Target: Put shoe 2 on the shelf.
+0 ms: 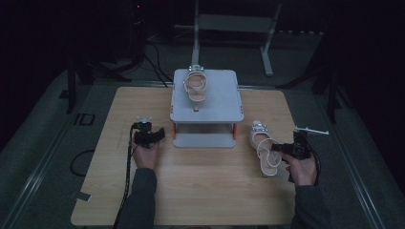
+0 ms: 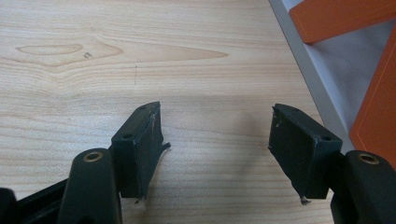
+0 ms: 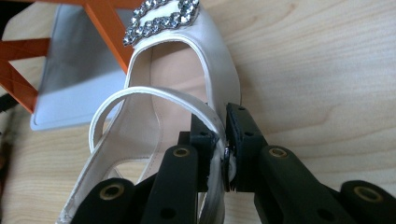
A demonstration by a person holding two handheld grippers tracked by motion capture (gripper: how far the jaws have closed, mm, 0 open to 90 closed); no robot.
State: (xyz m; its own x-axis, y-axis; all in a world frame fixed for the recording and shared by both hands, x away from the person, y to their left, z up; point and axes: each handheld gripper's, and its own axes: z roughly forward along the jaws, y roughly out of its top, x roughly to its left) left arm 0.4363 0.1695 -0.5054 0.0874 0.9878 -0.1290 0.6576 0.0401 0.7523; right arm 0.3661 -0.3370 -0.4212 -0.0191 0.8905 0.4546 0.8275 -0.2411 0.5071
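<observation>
A white sandal [image 1: 265, 145] with a rhinestone buckle [image 3: 161, 18] lies on the wooden table [image 1: 205, 191] to the right of a grey two-tier stand [image 1: 206, 107]. My right gripper [image 1: 282, 149] is shut on the sandal's side strap [image 3: 219, 128], jaws pinching it near the heel. A matching sandal [image 1: 196, 86] rests on the stand's top shelf. My left gripper [image 1: 160, 135] hovers over bare wood left of the stand, open, nothing between its fingers [image 2: 140, 140].
The stand has orange legs [image 2: 373, 107] and a low grey base shelf [image 1: 204, 140]. A small white tool [image 1: 313, 130] lies near the table's right edge. Dark floor and metal frame legs [image 1: 267, 43] sit beyond the table.
</observation>
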